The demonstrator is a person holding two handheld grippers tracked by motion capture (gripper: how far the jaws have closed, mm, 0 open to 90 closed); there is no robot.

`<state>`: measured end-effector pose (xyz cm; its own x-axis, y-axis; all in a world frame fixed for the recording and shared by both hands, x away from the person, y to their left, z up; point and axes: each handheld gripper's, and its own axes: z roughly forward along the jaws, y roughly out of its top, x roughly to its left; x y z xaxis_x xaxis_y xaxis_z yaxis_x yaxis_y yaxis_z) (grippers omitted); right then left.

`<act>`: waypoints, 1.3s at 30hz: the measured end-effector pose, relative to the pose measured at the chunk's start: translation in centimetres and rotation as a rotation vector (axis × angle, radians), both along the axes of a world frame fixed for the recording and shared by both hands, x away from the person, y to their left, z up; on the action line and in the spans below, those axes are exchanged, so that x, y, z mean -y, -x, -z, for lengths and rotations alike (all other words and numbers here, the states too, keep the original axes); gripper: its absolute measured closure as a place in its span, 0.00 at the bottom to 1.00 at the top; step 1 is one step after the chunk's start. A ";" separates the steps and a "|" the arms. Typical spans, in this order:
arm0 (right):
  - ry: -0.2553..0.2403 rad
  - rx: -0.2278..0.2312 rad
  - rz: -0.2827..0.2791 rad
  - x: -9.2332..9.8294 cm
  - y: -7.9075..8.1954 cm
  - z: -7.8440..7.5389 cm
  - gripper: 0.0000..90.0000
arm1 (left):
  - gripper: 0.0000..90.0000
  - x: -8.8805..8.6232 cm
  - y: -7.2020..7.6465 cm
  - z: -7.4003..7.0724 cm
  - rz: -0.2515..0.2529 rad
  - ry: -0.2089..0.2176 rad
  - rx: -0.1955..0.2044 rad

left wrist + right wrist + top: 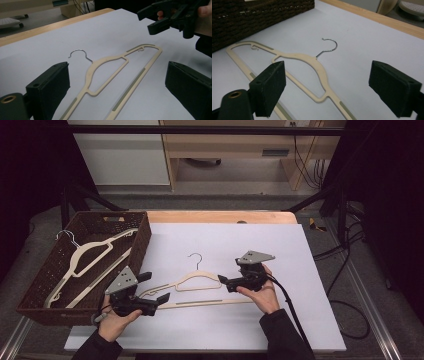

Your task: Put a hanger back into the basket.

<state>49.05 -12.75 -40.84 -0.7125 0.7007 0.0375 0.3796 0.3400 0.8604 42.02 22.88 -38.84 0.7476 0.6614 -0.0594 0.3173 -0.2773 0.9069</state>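
Observation:
A cream plastic hanger (200,281) with a metal hook lies flat on the white sheet (280,245), hook pointing away from me. My left gripper (155,288) hovers at the hanger's left end with its jaws open, and in the left gripper view the hanger (100,67) lies on the sheet between and beyond them. My right gripper (224,282) is at the hanger's right shoulder, open and pointing left. In the right gripper view the hanger (312,62) lies on the sheet below the open right gripper (327,66), untouched. The right gripper (146,21) also appears at the top right of the left gripper view.
A dark woven basket (142,237) stands at the left of the table with more cream hangers (95,255) inside; its wall (262,12) is close to the hanger's far end. A wooden table edge (220,216) runs behind the sheet. Cables hang off the right side.

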 end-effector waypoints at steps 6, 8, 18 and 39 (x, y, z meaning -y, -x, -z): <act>0.050 -0.034 -0.011 -2.1 -2.1 1.4 0.22 | 0.06 -0.3 -0.2 0.1 -0.007 0.007 -0.006; 0.079 -0.049 -0.016 -3.0 -3.1 2.2 0.25 | 0.06 -0.3 -0.3 0.1 -0.009 0.008 -0.009; 0.158 -0.107 -0.012 -5.5 -5.4 4.8 0.40 | 0.06 -0.3 -0.3 0.1 -0.004 0.001 -0.010; 0.226 -0.153 -0.093 -5.8 -6.0 6.8 0.79 | 0.06 0.6 -0.4 0.5 0.007 -0.020 -0.022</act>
<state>55.08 -6.94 -47.60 -0.7721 0.6356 0.0001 0.4575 0.5556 0.6942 42.42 22.30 -39.32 0.7508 0.6576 -0.0626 0.3350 -0.2973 0.8941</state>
